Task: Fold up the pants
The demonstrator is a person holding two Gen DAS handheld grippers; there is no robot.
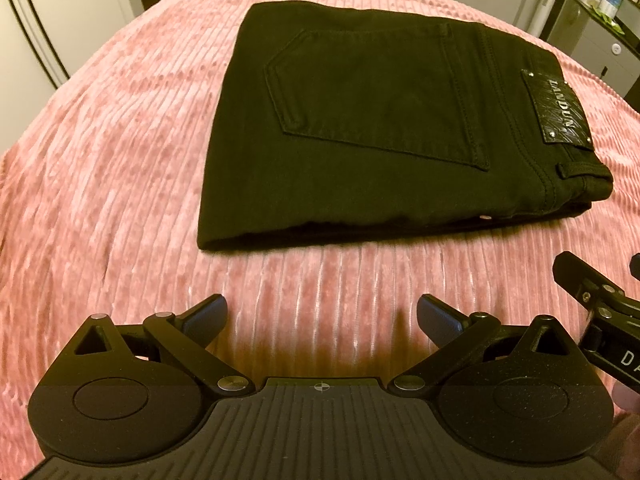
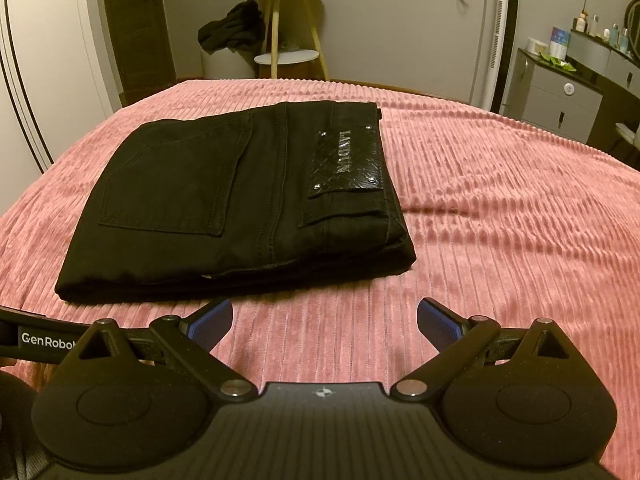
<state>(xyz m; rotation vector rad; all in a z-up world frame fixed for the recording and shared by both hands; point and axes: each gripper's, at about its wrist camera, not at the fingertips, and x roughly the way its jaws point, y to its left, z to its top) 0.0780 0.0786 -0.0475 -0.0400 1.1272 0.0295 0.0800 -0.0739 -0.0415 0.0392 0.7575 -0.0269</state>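
Observation:
Black pants (image 1: 360,128) lie folded into a compact rectangle on the pink ribbed bedspread (image 1: 100,160), back pocket and leather brand patch (image 1: 558,110) facing up. They also show in the right wrist view (image 2: 224,200). My left gripper (image 1: 320,320) is open and empty, hovering over the bedspread just short of the pants' near edge. My right gripper (image 2: 324,320) is open and empty, also just short of the near edge, towards the waistband end. Part of the right gripper shows at the right of the left wrist view (image 1: 600,308).
The bedspread (image 2: 500,220) stretches wide to the right of the pants. Beyond the bed stand a small wooden side table (image 2: 284,28) with dark clothing (image 2: 232,26) draped beside it, a grey drawer unit (image 2: 560,96) at right, and a door (image 2: 132,24).

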